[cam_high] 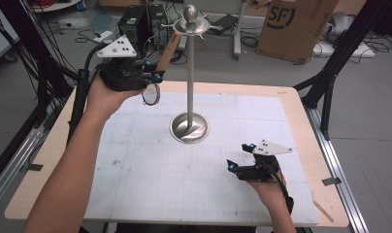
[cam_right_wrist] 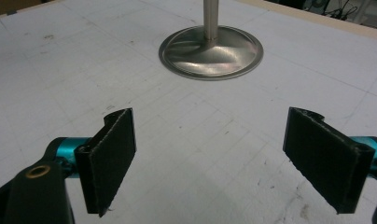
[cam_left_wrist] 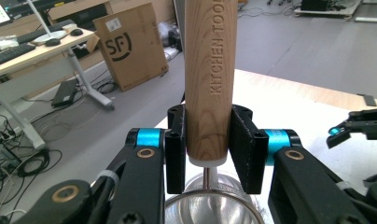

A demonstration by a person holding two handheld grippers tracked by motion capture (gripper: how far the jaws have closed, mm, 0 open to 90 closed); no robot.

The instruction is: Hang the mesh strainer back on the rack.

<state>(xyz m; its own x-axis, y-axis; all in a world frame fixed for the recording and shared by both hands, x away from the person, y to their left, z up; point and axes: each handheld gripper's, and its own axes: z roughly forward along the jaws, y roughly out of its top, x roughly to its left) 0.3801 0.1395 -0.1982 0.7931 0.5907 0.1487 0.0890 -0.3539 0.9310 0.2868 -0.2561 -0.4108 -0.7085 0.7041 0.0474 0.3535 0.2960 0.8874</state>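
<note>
A metal utensil stand (cam_high: 189,73) with a round base (cam_high: 189,128) and hooks at its top rises from the middle of the white mat. My left gripper (cam_high: 153,75) is held up at the back left, shut on the wooden handle (cam_left_wrist: 210,84) of a kitchen tool, stamped "KITCHEN TOOL". The handle (cam_high: 168,51) slants up toward the stand's hooks, and the tool's metal ring end (cam_high: 151,94) hangs below the jaws. My right gripper (cam_high: 240,160) rests low at the front right, open and holding nothing; its pads (cam_right_wrist: 109,156) face the stand's base (cam_right_wrist: 211,51).
The white gridded mat (cam_high: 136,160) covers a wooden table (cam_high: 48,160). A cardboard box (cam_high: 293,26) and black equipment (cam_high: 136,24) with cables stand on the floor behind. Black frame legs (cam_high: 330,82) flank the table's right side.
</note>
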